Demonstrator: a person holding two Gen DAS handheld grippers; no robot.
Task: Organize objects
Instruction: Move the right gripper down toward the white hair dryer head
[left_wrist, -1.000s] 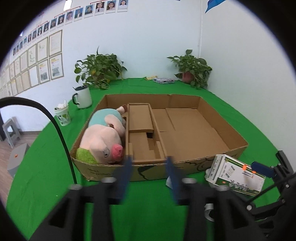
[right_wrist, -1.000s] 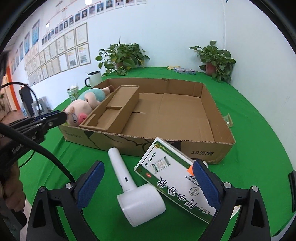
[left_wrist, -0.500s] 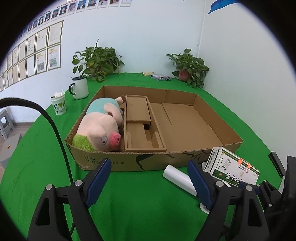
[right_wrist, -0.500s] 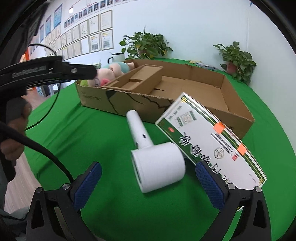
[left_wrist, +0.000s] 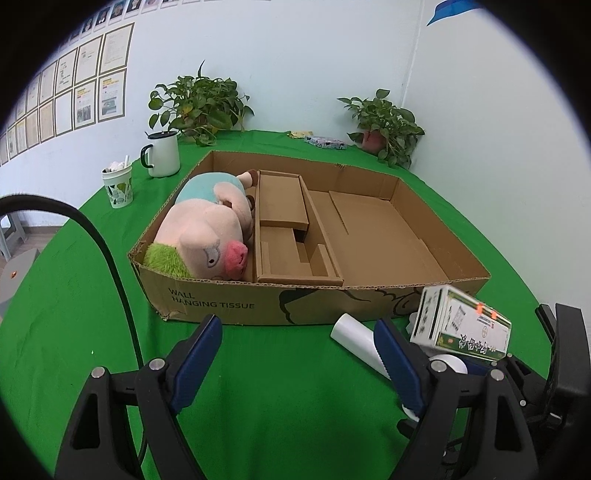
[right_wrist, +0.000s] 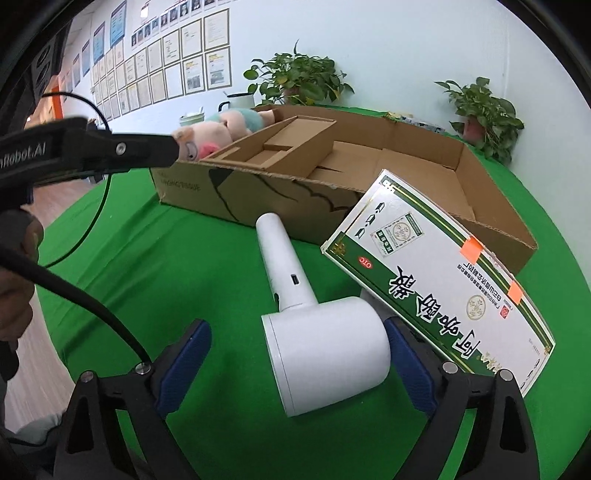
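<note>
Right gripper (right_wrist: 297, 363): jaws closing around white hair dryer (right_wrist: 321, 343), pads not touching. Left gripper (left_wrist: 299, 354): jaws apart, empty. Medicine box (right_wrist: 436, 273) leaning on dryer beside cardboard tray (right_wrist: 491, 229).

L gripper (left_wrist: 295, 349) angled down, jaws wide, nothing between. R gripper (right_wrist: 297, 363) angled down, jaws closing, pads not pressing on anything yet. Person's hand (right_wrist: 16, 280) grips L handle at frame edge.

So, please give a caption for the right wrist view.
Right gripper closing around white hair dryer beside medicine box.
</note>
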